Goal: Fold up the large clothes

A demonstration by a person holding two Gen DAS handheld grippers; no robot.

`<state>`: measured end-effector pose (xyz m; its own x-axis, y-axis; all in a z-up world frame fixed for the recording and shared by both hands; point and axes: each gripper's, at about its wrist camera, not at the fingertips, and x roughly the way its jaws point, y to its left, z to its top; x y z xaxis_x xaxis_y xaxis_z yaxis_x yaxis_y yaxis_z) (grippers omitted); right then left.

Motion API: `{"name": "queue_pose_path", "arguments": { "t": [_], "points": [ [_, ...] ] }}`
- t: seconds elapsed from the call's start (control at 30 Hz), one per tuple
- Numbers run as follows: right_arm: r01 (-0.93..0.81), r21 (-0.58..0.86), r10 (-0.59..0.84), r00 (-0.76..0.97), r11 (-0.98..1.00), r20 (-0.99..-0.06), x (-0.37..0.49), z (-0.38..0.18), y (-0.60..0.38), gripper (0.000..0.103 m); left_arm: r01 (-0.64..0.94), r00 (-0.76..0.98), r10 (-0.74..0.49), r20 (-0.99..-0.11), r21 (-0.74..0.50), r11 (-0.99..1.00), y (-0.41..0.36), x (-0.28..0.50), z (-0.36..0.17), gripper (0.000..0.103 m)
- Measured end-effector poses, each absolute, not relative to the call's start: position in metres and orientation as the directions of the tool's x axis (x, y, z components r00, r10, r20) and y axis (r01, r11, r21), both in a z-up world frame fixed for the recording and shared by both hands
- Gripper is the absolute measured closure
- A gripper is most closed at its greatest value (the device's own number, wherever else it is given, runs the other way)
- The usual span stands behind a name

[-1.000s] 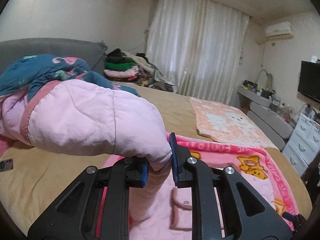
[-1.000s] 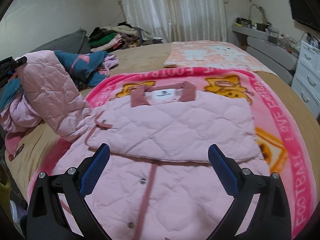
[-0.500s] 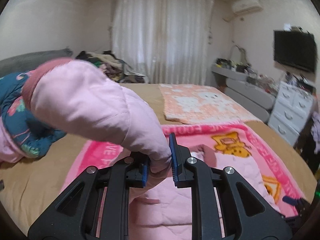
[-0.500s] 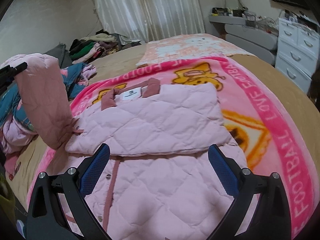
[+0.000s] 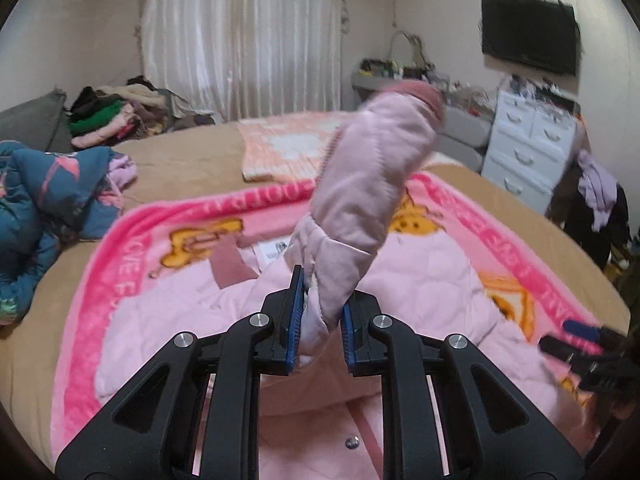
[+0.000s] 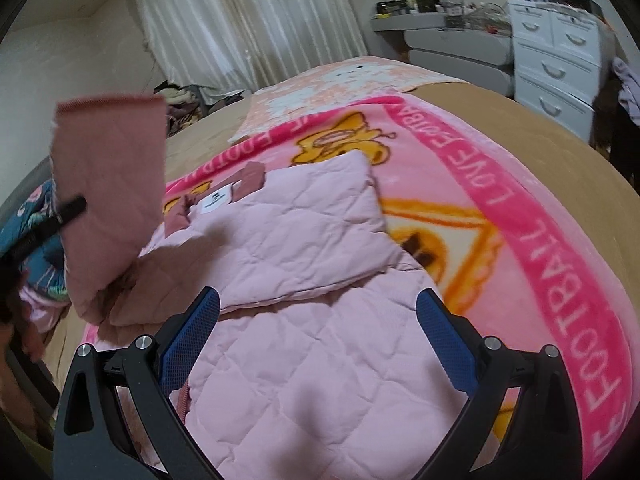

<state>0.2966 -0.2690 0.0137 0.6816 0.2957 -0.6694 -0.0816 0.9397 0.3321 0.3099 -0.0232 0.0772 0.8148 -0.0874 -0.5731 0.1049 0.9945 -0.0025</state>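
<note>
A pale pink quilted jacket (image 6: 304,240) lies on a bright pink blanket (image 6: 532,240), its right side folded over its front. In the left wrist view my left gripper (image 5: 320,304) is shut on the jacket's left sleeve (image 5: 368,184). The sleeve stands up above the jacket body (image 5: 192,320), with its darker pink cuff (image 5: 420,94) on top. The right wrist view shows the raised sleeve (image 6: 112,184) at the left. My right gripper (image 6: 318,308) hovers open over the jacket's lower half, nothing between its fingers. It also shows in the left wrist view as the right gripper (image 5: 576,340).
A heap of blue floral and pink clothes (image 5: 52,200) lies at the bed's left edge. A stack of clothes (image 5: 112,120) sits at the far end by the curtain. An orange-and-white blanket (image 5: 280,148) lies beyond the pink one. White drawers (image 5: 528,148) stand to the right.
My left gripper has carried the sleeve from the left side in over the jacket body, and the sleeve now points up and right. The right gripper shifted slightly and stays open.
</note>
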Motion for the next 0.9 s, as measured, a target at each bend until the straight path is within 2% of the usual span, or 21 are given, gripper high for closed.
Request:
{"name": "queue_pose_path", "arguments": {
  "t": [0.27,0.47,0.57,0.6,0.67,0.7,0.9],
  "points": [
    [-0.023,0.370,0.287,0.678,0.929,-0.676,0.293,0.007,-0.285,0.005,0.181,0.744,-0.081,-0.663,0.083,0.980,-0.057,0.308,0.024,0.093],
    [-0.008,0.380,0.286,0.672,0.925,-0.683,0.291,0.003,-0.288,0.005,0.239,0.705,-0.033,-0.709,0.193,0.952,-0.078,0.301,-0.008,0.089],
    [-0.006,0.382,0.288,0.668,0.924,-0.686,0.291,0.002,-0.286,0.005,0.254,0.688,0.005,-0.726,0.247,0.935,-0.086,0.296,-0.022,0.084],
    [-0.007,0.381,0.289,0.665,0.925,-0.689,0.290,0.002,-0.285,0.005,0.262,0.684,0.009,-0.729,0.257,0.930,-0.088,0.294,-0.025,0.079],
    [-0.010,0.375,0.287,0.662,0.927,-0.692,0.290,0.000,-0.283,0.005,0.281,0.666,0.005,-0.746,0.257,0.924,-0.090,0.290,-0.029,0.062],
    [-0.011,0.373,0.288,0.659,0.928,-0.695,0.291,-0.001,-0.281,0.005,0.298,0.653,-0.015,-0.757,0.239,0.924,-0.091,0.287,-0.031,0.050],
    [-0.036,0.381,0.314,0.641,0.924,-0.701,0.292,-0.004,-0.267,0.005,0.342,0.625,-0.055,-0.778,0.210,0.916,-0.092,0.265,-0.030,0.034]
  ]
}}
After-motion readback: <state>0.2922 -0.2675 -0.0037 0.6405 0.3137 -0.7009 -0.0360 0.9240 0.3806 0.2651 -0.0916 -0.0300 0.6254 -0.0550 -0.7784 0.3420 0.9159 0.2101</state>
